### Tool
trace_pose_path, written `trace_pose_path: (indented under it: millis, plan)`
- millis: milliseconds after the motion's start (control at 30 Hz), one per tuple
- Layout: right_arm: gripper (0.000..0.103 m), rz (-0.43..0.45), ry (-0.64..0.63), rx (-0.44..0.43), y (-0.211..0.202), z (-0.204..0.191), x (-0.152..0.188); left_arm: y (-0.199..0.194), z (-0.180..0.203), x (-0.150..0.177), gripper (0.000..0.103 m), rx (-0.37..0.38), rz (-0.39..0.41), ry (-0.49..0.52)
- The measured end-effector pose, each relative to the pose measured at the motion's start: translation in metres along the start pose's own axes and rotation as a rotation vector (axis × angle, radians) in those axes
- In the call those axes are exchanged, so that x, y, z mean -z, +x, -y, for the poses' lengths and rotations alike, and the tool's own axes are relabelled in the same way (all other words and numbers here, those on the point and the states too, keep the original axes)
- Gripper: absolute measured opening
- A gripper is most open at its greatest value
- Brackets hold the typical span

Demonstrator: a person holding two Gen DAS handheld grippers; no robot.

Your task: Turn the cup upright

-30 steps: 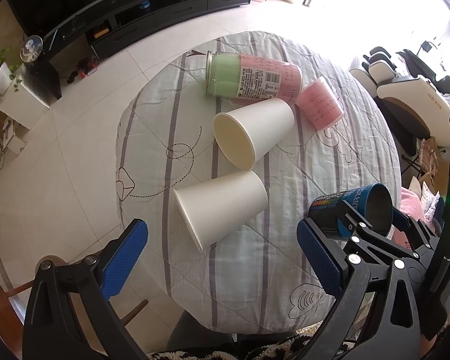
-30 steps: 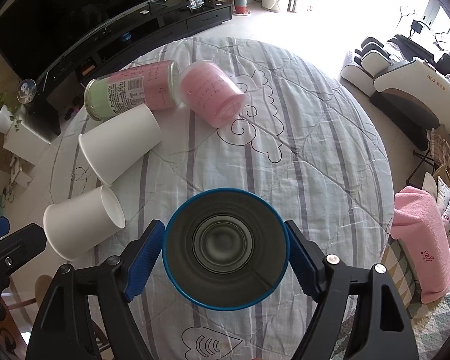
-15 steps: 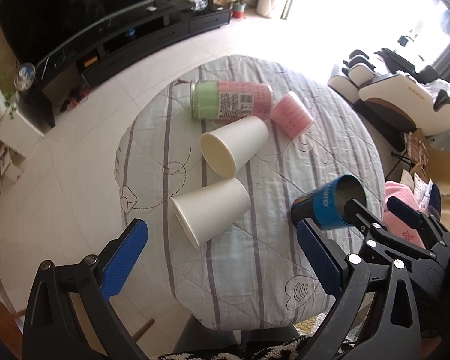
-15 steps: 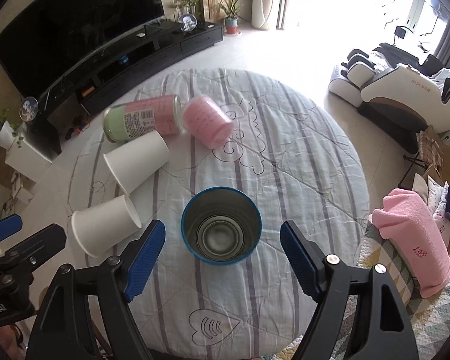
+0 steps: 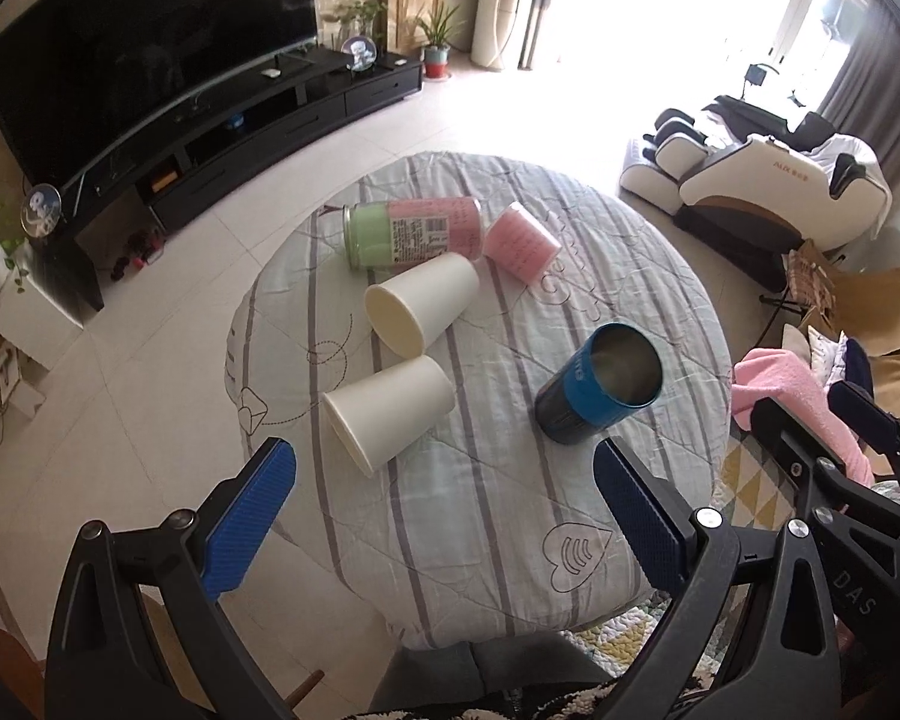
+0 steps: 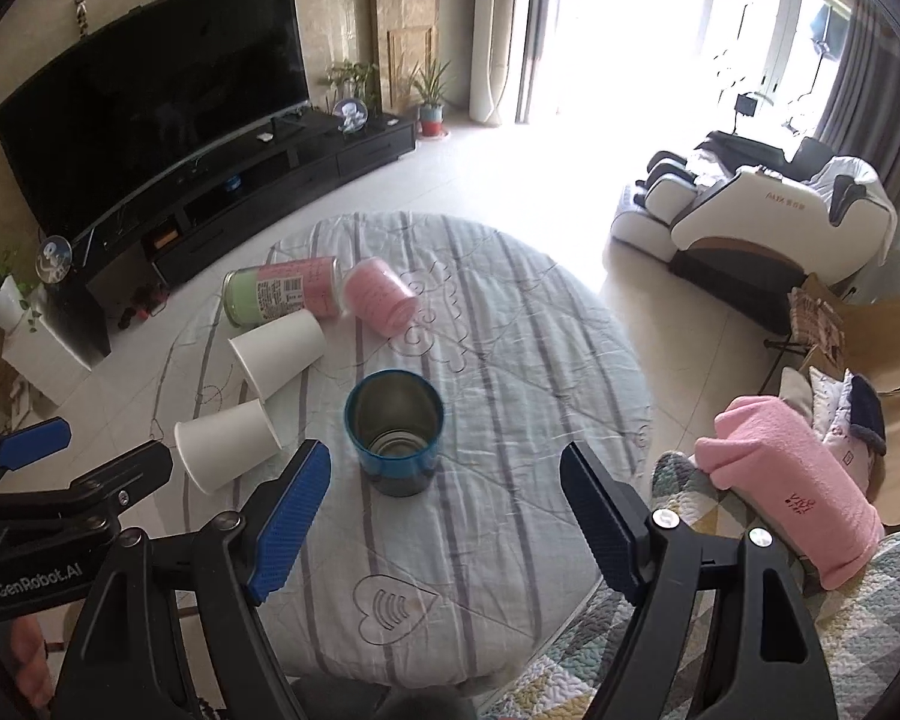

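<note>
Right wrist view showed the blue cup (image 6: 395, 429) upright at twelve o'clock of the right gripper (image 6: 444, 516), jaws released; left gripper (image 5: 444, 516) likewise spread, empty.

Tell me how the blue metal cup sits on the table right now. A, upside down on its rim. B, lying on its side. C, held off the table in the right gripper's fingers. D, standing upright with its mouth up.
D: the blue metal cup stands on the table with its open mouth up, clear of the open right gripper, while the white paper cups lie on their sides.
</note>
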State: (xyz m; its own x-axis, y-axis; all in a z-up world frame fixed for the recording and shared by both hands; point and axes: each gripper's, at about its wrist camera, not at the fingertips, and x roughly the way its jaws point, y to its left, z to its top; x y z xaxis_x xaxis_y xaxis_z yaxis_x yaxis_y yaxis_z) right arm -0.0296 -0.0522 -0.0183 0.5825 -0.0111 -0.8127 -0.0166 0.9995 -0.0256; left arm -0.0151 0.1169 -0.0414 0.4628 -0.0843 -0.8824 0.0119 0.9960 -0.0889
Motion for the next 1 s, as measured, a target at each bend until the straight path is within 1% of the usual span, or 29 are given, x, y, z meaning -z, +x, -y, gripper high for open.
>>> trace_pose_path:
  millis: [100, 167, 233, 367, 500, 533, 667, 700, 767, 867, 1000]
  plan:
    - [0.08, 0.057, -0.017, 0.02, -0.016, 0.008, 0.007, -0.011, 0.012, 0.004, 0.101, -0.022, 0.055, 0.011]
    - [0.08, 0.093, -0.022, 0.033, -0.025, 0.014, 0.012, -0.019, 0.02, 0.009, 0.101, -0.024, 0.095, 0.012]
    - [0.08, 0.142, -0.018, 0.027, -0.037, 0.02, 0.017, -0.029, 0.027, 0.014, 0.101, -0.025, 0.144, 0.025]
    - [0.08, 0.255, -0.013, 0.014, -0.063, 0.029, 0.026, -0.047, 0.043, 0.027, 0.101, -0.057, 0.262, 0.059]
    - [0.08, 0.353, -0.002, -0.001, -0.08, 0.034, 0.04, -0.058, 0.054, 0.042, 0.101, -0.056, 0.345, 0.079]
    - [0.08, 0.376, 0.0, -0.006, -0.083, 0.035, 0.044, -0.06, 0.057, 0.046, 0.101, -0.068, 0.371, 0.088]
    - [0.08, 0.43, -0.002, -0.018, -0.085, 0.037, 0.058, -0.07, 0.066, 0.062, 0.101, -0.112, 0.492, 0.104]
    - [0.08, 0.439, 0.0, -0.022, -0.085, 0.038, 0.061, -0.072, 0.066, 0.064, 0.101, -0.11, 0.511, 0.107]
    - [0.08, 0.466, 0.01, -0.029, -0.085, 0.041, 0.067, -0.075, 0.067, 0.069, 0.102, -0.077, 0.54, 0.113]
    - [0.08, 0.507, 0.011, 0.005, -0.085, 0.044, 0.075, -0.076, 0.068, 0.074, 0.103, -0.052, 0.553, 0.119]
    - [0.081, 0.521, 0.007, 0.008, -0.083, 0.043, 0.084, -0.076, 0.068, 0.081, 0.103, -0.039, 0.575, 0.112]
